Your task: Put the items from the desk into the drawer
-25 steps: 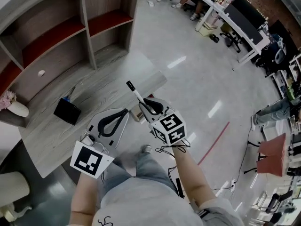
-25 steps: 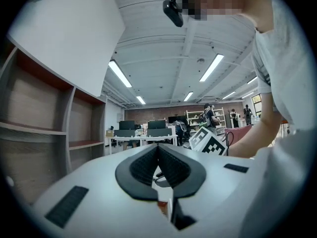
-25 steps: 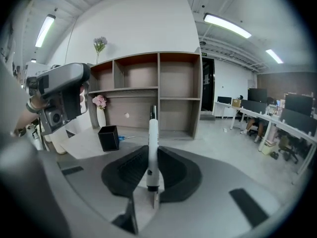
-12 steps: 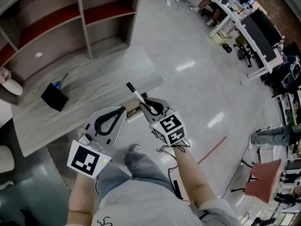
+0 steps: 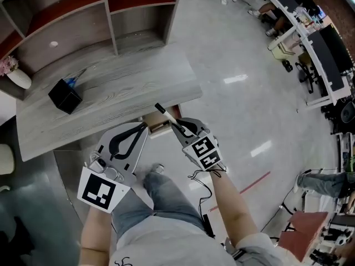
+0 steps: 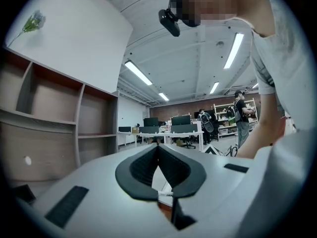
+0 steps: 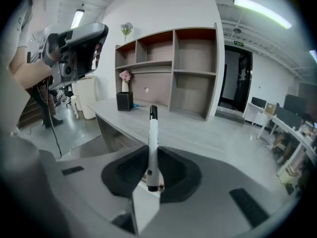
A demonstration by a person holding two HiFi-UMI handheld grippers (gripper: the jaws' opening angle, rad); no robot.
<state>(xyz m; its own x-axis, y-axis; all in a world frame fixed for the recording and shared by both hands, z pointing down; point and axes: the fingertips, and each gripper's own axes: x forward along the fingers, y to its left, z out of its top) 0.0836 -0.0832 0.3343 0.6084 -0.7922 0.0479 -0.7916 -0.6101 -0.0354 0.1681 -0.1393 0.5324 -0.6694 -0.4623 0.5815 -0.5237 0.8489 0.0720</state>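
Note:
My right gripper (image 5: 177,127) (image 7: 150,157) is shut on a white marker (image 5: 166,117) (image 7: 152,140) with a black cap, which sticks out past the jaws toward the desk. My left gripper (image 5: 143,131) (image 6: 158,150) is shut with nothing in it, its tips touching. Both hang just off the front edge of the grey wooden desk (image 5: 122,87) (image 7: 163,120). Between the two grippers, a small brown drawer (image 5: 157,128) shows under the desk edge. A black pen holder (image 5: 65,96) (image 7: 124,101) stands on the desk at the far left.
A shelf unit (image 5: 83,15) (image 7: 168,68) rises behind the desk, with a white vase of pink flowers (image 5: 15,74) (image 7: 125,82) at its left end. Glossy grey floor (image 5: 244,93) spreads to the right, with office desks (image 5: 310,43) beyond. My leg (image 5: 166,204) is below the grippers.
The view has swung, so the desk now lies higher and wider in frame. Both grippers have come up to the desk's front edge by the drawer. The marker stays in the right gripper.

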